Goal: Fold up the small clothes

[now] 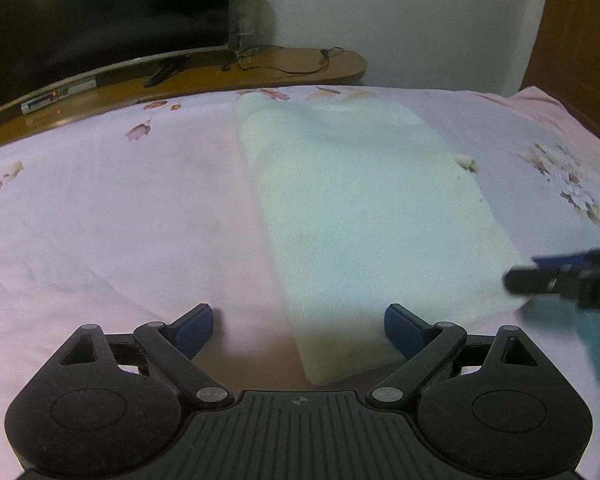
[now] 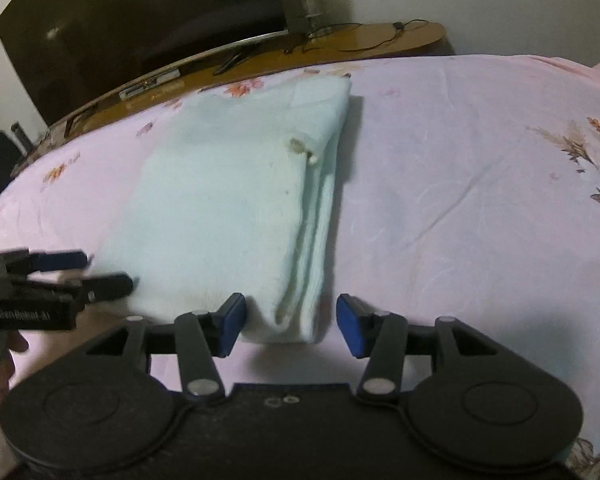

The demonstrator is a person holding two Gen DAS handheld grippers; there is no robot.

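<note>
A: My left claw (image 1: pixel 299 328) is spread wide, gripping nothing, with the near left corner of the cloth (image 1: pixel 364 216) lying between its fingers.

B: And the right?

A: My right claw (image 2: pixel 290 326) is released too; the cloth's near right corner sits between the pads, which don't press it.

B: Where's the cloth?

A: Folded flat on the pink bed (image 2: pixel 480 208).

A pink floral bedsheet (image 1: pixel 120 208) covers the bed. Beyond its far edge runs a wooden shelf (image 1: pixel 300 66) with a cable (image 1: pixel 296 62) and a dark TV (image 1: pixel 80 20). Behind stands a white wall (image 1: pixel 400 20); light glints on the screen.
</note>
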